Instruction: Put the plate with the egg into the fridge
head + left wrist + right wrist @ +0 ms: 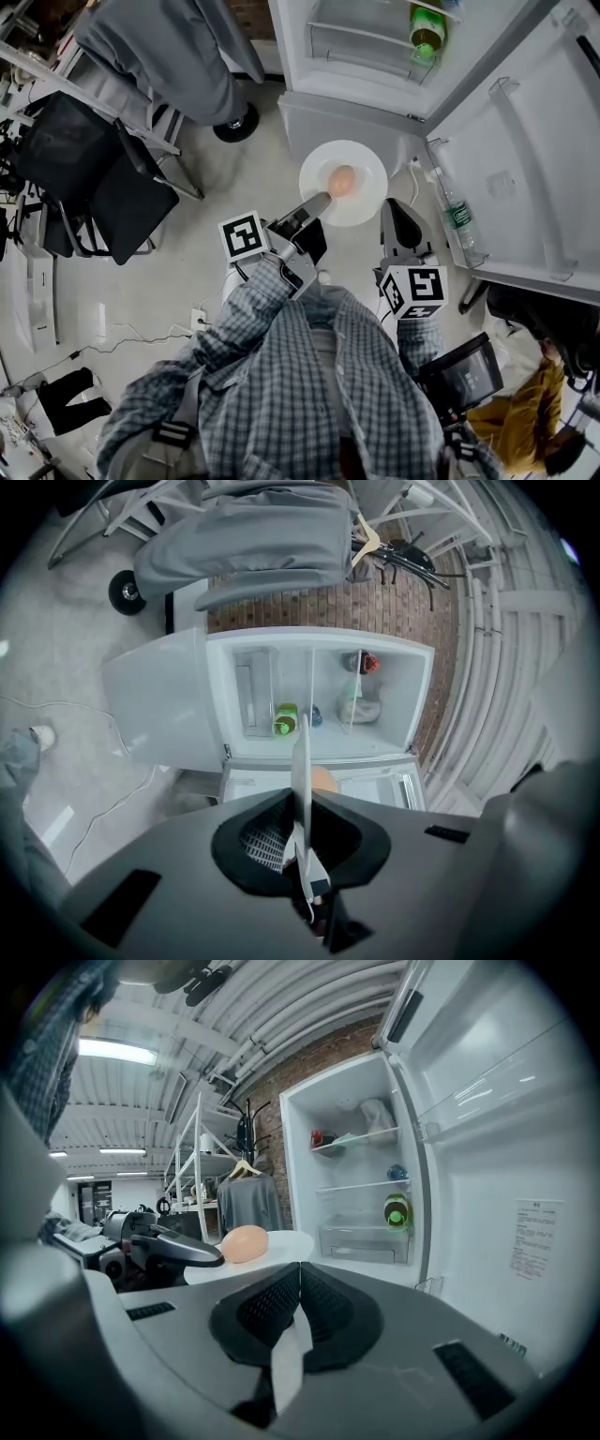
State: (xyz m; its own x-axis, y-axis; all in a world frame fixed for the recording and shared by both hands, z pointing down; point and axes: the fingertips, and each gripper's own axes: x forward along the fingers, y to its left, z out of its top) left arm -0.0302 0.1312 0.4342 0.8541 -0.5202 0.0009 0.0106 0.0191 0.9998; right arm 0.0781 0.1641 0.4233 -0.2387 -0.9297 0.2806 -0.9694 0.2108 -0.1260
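A white plate (361, 202) with a tan egg (341, 180) on it hangs over the floor just in front of the open fridge (375, 42). My left gripper (322, 199) is shut on the plate's left rim. My right gripper (386, 210) is shut on its near right rim. In the left gripper view the plate (301, 761) runs edge-on through the left gripper (302, 803), with the egg (324, 780) peeking out behind it. In the right gripper view the plate's rim (291, 1344) is pinched in the right gripper (300, 1281), and the egg (244, 1243) lies on the plate beyond.
The fridge door (525, 159) stands open on the right, with a water bottle (457, 217) in its rack. A green bottle (427, 36) lies on a fridge shelf. On the left are a black chair (103, 178) and a grey garment (178, 56). A person in yellow (525, 422) is at the lower right.
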